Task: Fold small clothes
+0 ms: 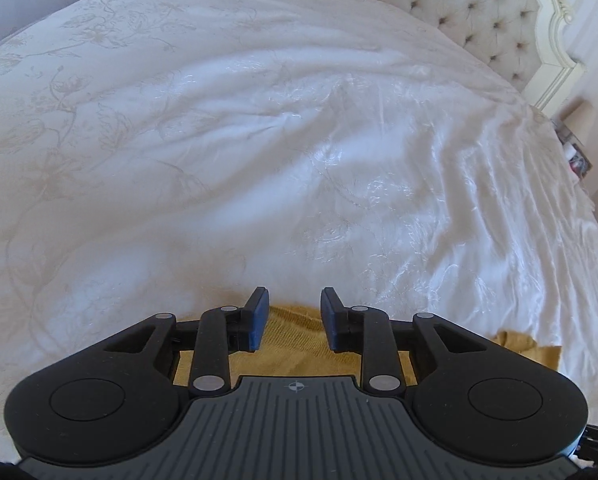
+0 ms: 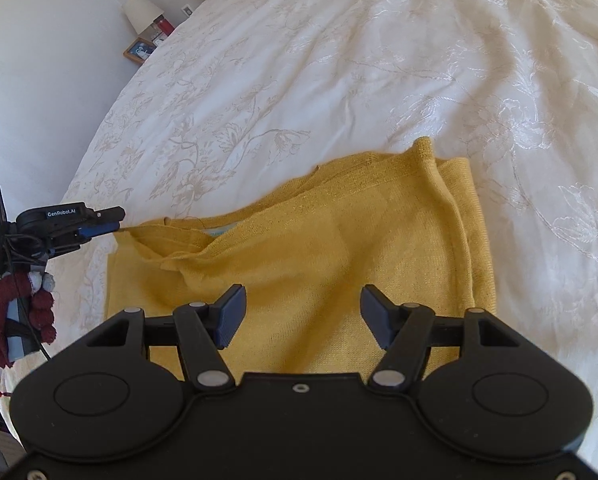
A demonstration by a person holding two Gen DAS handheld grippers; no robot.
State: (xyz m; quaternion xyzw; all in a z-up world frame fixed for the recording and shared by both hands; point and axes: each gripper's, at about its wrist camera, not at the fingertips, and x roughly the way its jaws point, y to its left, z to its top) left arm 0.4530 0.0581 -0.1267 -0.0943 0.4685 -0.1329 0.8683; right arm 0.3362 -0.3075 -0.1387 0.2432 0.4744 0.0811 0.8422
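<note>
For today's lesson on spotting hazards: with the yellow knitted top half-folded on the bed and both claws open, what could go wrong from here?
1. The left claw sits at the yellow top's collar corner with jaws apart; closing there might pinch one loose layer and undo the fold.
2. The bedspread is soft and wrinkled, so a claw could grab it with the garment.
3. The right claw hovers open, pinning nothing; the top may slide.
</note>
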